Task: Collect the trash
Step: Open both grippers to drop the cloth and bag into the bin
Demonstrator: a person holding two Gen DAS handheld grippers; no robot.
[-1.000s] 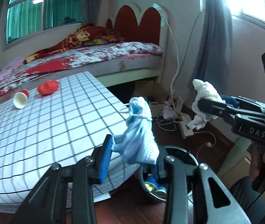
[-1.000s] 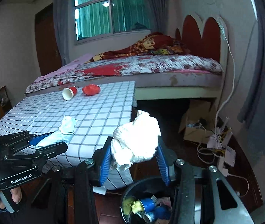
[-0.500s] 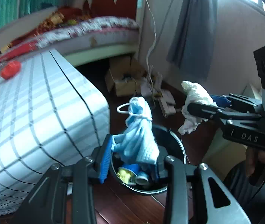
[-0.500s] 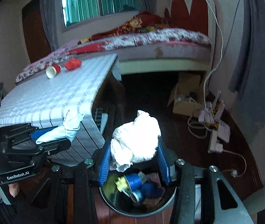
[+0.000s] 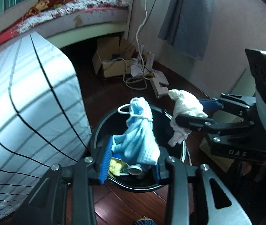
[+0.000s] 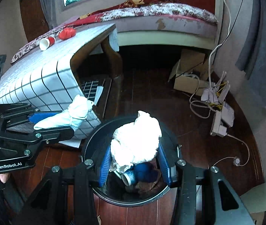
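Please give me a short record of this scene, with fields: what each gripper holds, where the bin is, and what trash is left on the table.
left gripper: shut on blue face mask
right gripper: shut on white tissue wad
black bin: on the floor below both grippers, already holding cans
left on table: red paper cup, red crumpled item

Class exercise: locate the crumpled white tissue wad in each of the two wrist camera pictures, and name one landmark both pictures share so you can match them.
Left wrist view: the crumpled white tissue wad sits right of centre, clamped in the right gripper entering from the right edge.
Right wrist view: the same wad fills the lower centre, between that gripper's blue pads.
Shared landmark: the round black trash bin on the dark wooden floor, directly below the wad.
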